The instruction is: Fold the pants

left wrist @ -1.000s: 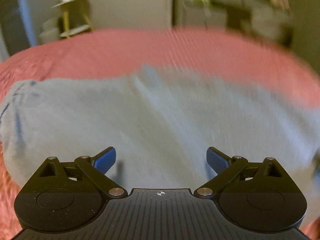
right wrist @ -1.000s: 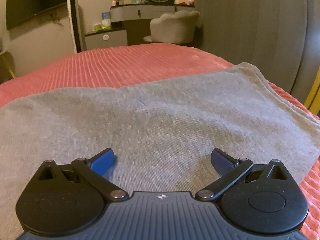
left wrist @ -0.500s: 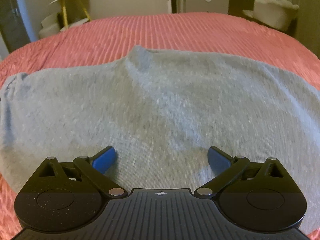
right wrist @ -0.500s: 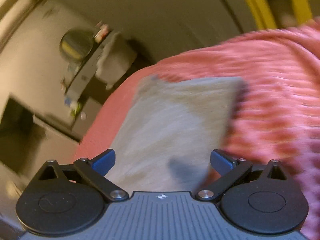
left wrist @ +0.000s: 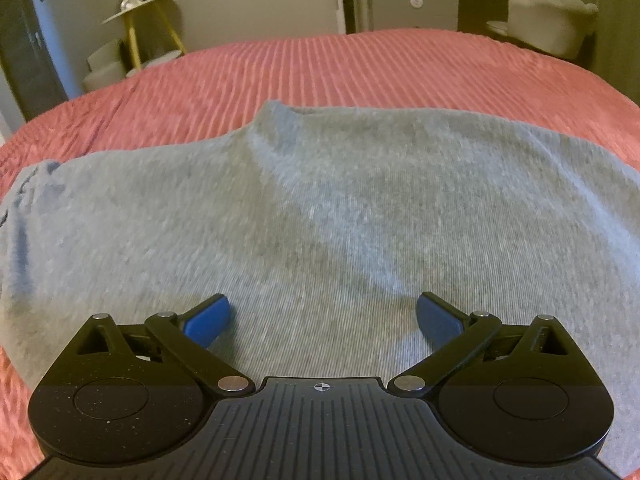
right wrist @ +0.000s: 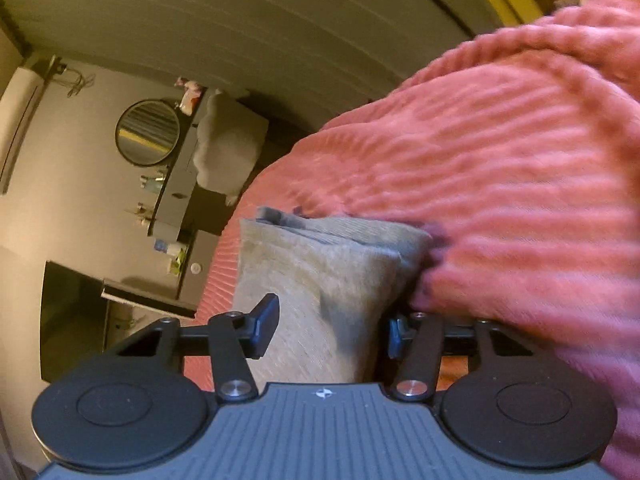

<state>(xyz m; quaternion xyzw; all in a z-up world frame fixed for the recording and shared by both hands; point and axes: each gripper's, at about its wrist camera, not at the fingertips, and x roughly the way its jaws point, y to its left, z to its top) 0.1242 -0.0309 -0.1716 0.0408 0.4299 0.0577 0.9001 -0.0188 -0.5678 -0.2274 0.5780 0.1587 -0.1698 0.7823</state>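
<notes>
Grey pants [left wrist: 340, 200] lie flat across a pink ribbed bedspread [left wrist: 360, 64]. My left gripper [left wrist: 324, 316] hovers low over the near part of the pants, open, with nothing between its blue pads. My right gripper [right wrist: 330, 330] is rolled onto its side at one end of the pants [right wrist: 320, 264], where several stacked fabric edges show. Its jaws are closing. The fabric lies between them, one finger [right wrist: 264, 326] over the cloth and the other [right wrist: 396, 338] down against the bedspread [right wrist: 500, 180]. The pads do not visibly pinch the fabric.
Beyond the bed stand a yellow-legged side table [left wrist: 140, 20], a grey cabinet [left wrist: 412, 10] and a pale padded chair [left wrist: 548, 16]. A round mirror [right wrist: 148, 132] hangs above a vanity. The bed's far edge runs close behind the pants.
The right gripper swung from above the pants to their end, rolled onto its side, and its jaws narrowed around the fabric. The left gripper stayed put and open.
</notes>
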